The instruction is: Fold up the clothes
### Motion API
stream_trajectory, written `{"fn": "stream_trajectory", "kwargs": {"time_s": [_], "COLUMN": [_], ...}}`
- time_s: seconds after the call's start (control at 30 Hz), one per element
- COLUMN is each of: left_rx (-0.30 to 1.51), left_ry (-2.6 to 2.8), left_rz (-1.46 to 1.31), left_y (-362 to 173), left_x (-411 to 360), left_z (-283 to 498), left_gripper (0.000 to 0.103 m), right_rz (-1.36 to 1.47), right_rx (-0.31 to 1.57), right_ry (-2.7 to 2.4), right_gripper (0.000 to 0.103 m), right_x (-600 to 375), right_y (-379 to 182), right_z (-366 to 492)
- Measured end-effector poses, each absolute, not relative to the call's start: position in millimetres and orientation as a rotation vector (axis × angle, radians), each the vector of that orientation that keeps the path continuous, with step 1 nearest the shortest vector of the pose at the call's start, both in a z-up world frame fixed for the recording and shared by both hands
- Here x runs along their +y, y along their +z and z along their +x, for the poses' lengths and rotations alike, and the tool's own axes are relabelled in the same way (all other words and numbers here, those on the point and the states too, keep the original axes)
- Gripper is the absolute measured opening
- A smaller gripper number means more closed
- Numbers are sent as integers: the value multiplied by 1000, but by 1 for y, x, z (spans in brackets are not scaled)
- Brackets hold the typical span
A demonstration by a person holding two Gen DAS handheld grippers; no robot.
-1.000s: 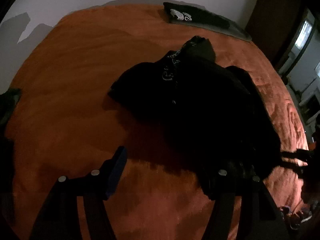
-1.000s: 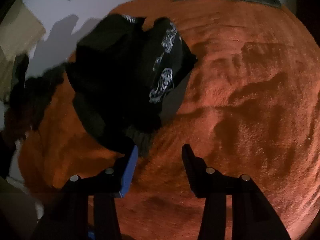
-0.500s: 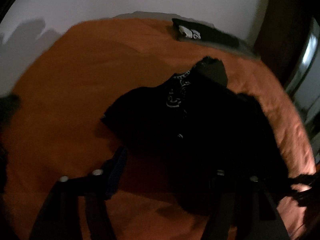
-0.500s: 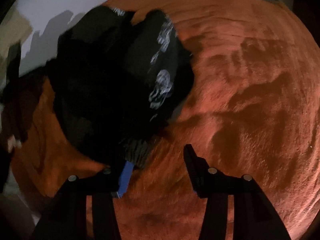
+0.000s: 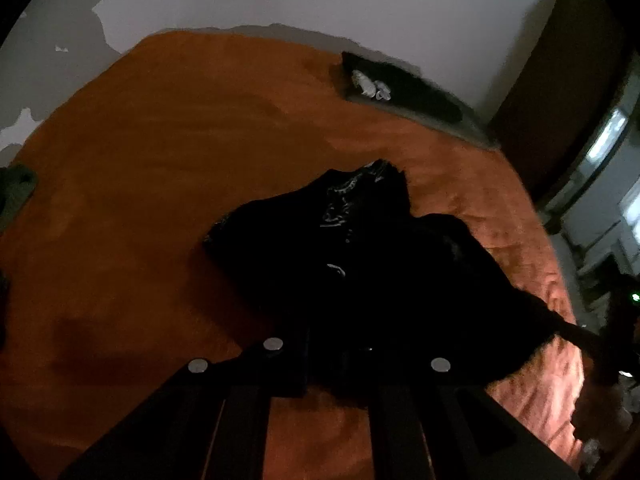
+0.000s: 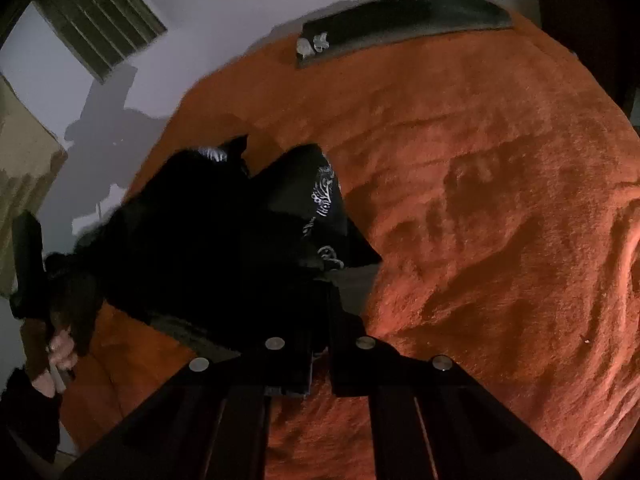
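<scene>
A black garment [image 5: 360,248] with white printed patterns lies bunched on an orange blanket [image 5: 160,140]. In the left wrist view my left gripper [image 5: 324,360] has its jaws closing on the garment's near edge, and the cloth sits pinched between them. In the right wrist view the same garment [image 6: 224,240] hangs partly raised off the blanket [image 6: 480,200]. My right gripper [image 6: 320,344] has its jaws closing on another part of the hem, with dark fabric caught between them. A person's hand [image 6: 60,352] shows at the far left.
A folded dark item with a white print [image 5: 400,88] lies at the bed's far edge by the white wall, also in the right wrist view [image 6: 400,20]. A dark wardrobe [image 5: 552,80] stands at the right. A green cloth [image 5: 16,192] lies at the left edge.
Both grippers went from wide open to drawn together on the garment's edge. Both have risen, lifting the cloth, and the garment has bunched closer in.
</scene>
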State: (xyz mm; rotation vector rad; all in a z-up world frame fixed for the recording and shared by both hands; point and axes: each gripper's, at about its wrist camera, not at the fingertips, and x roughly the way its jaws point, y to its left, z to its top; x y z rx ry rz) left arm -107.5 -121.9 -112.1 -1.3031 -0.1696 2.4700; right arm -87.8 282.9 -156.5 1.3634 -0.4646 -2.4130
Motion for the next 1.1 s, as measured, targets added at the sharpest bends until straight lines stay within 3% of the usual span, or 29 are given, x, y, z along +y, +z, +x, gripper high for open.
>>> {"fn": "stream_trajectory", "kwargs": {"time_s": [0.13, 0.3, 0.37, 0.5, 0.57, 0.8, 0.9, 0.97, 1.0, 1.1], "left_rx": [-72, 44, 84, 156, 143, -97, -129, -93, -63, -51], "left_ry": [2478, 2466, 2481, 2477, 2476, 2443, 2468, 2531, 2569, 2559], "left_rz": [-1320, -1430, -1423, -1378, -1442, -1652, -1642, -1623, -1670, -1780], "left_y": [-129, -162, -168, -176, -186, -210, -215, -214, -215, -219], "left_x": [-125, -109, -101, -90, -89, -108, -109, -108, -109, -111], "left_z": [-89, -80, -81, -86, -96, -103, -96, -92, -92, -97], "left_gripper": [7, 13, 17, 51, 56, 57, 57, 68, 79, 79], "right_rz": [1445, 1609, 1672, 1685, 1664, 1586, 1576, 1571, 1573, 1573], "right_rx": [-403, -395, -437, -533, -562, -743, -714, -651, -623, -514], "right_ry": [-2364, -2292, -2271, -2255, -2262, -2298, -2332, -2367, -2388, -2396], "right_gripper": [14, 16, 27, 37, 39, 39, 40, 43, 45, 56], "right_x": [270, 264, 269, 278, 281, 296, 292, 287, 284, 278], "right_y": [-172, -212, -226, -240, -241, -243, -244, -243, -241, -239], "right_z": [-79, -69, -68, -68, -66, -51, -48, -47, -47, -52]}}
